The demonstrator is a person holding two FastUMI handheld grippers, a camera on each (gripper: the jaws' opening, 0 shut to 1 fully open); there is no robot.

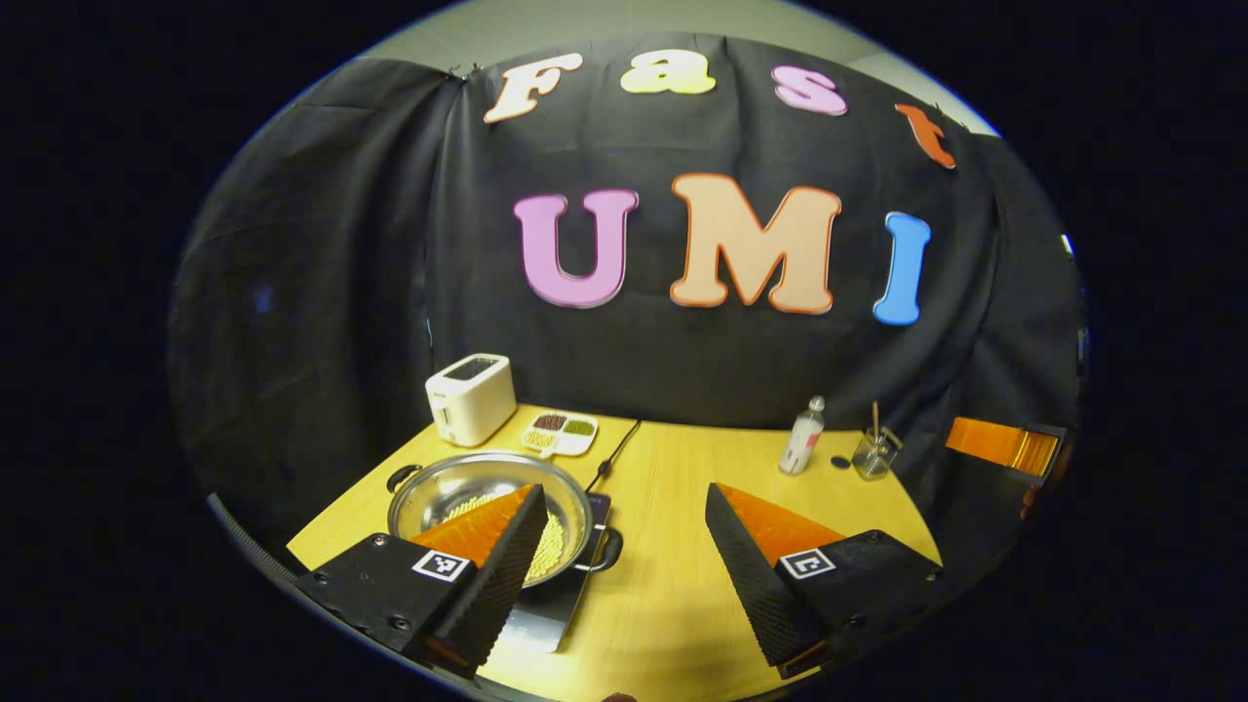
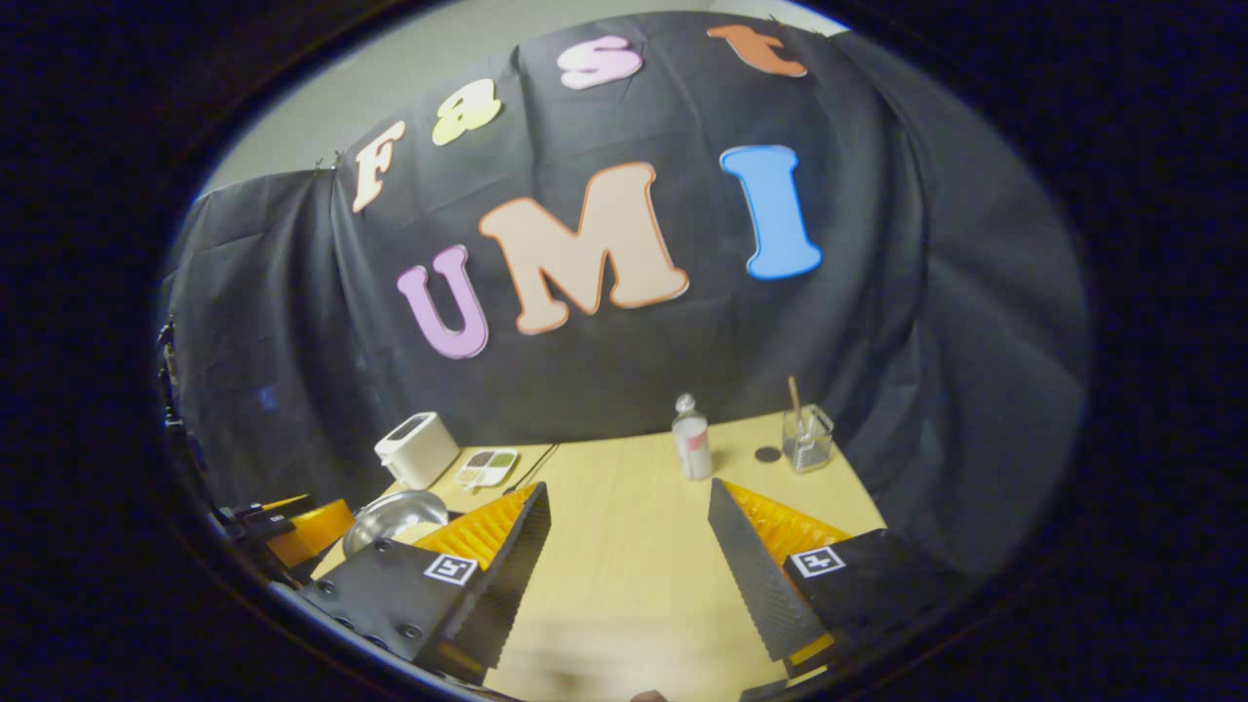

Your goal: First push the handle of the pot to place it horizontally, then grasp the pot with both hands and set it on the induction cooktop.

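Your pot (image 1: 487,502) sits on the induction cooktop (image 1: 556,609) near the surface's (image 1: 673,507) left edge, handles to either side. Your left tongs (image 1: 624,531) and right tongs (image 2: 629,536) hang above the wood, fingers spread apart, holding nothing.

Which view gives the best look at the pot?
The left gripper view: the pot sits close, showing its rim, both side handles and pale contents, resting on the cooktop. In the right gripper view the pot is small, at the left edge, partly hidden.
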